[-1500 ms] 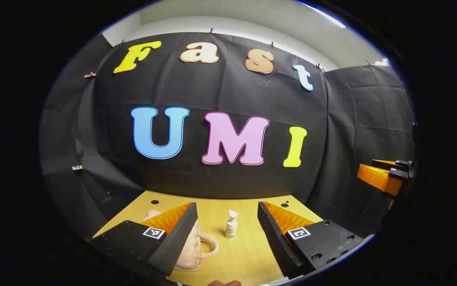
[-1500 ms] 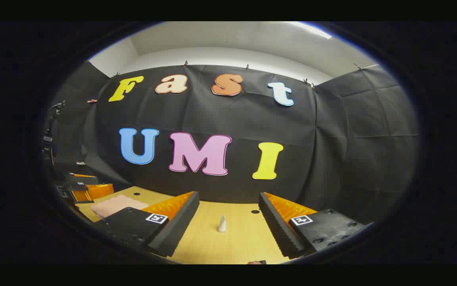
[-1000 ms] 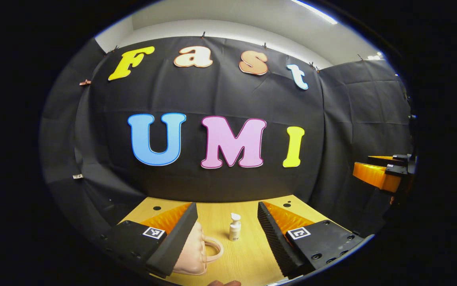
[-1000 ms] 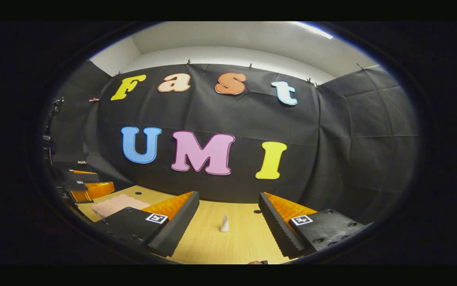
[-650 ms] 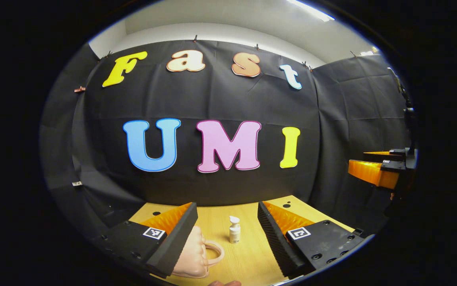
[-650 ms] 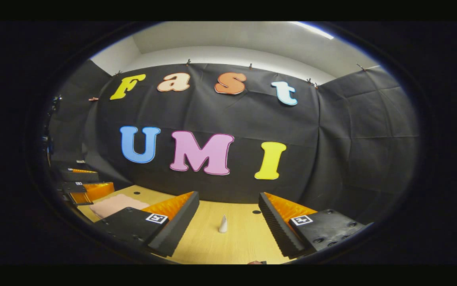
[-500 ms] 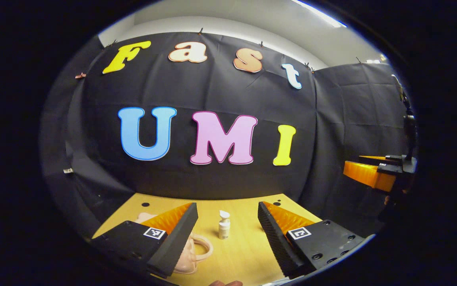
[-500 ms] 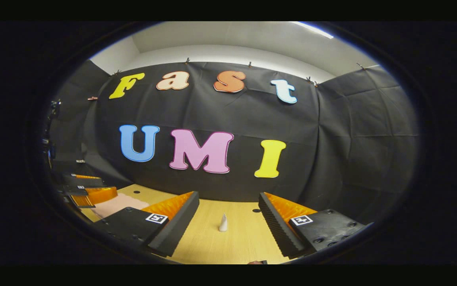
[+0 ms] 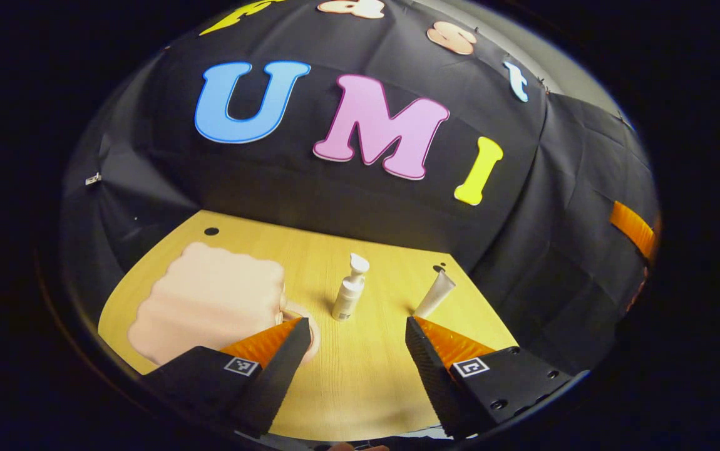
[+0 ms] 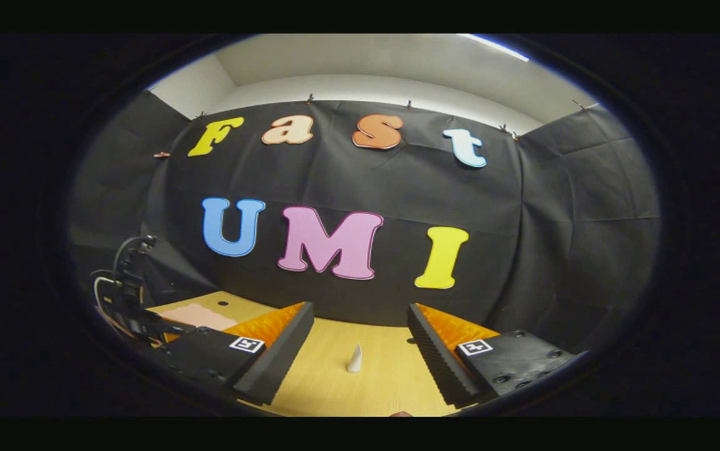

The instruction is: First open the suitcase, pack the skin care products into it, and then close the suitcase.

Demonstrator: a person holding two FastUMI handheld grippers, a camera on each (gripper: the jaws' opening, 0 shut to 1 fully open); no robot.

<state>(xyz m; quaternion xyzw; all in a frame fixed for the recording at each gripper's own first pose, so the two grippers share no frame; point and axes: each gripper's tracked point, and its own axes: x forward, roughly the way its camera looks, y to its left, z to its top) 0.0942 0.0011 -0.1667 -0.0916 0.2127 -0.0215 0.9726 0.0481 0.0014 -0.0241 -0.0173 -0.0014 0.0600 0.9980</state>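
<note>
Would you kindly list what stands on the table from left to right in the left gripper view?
Pink suitcase → pump bottle → tube, all on the wooden table.

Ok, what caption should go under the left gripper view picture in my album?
Open left gripper over a wooden table with a closed pink suitcase, pump bottle and tube.
</note>
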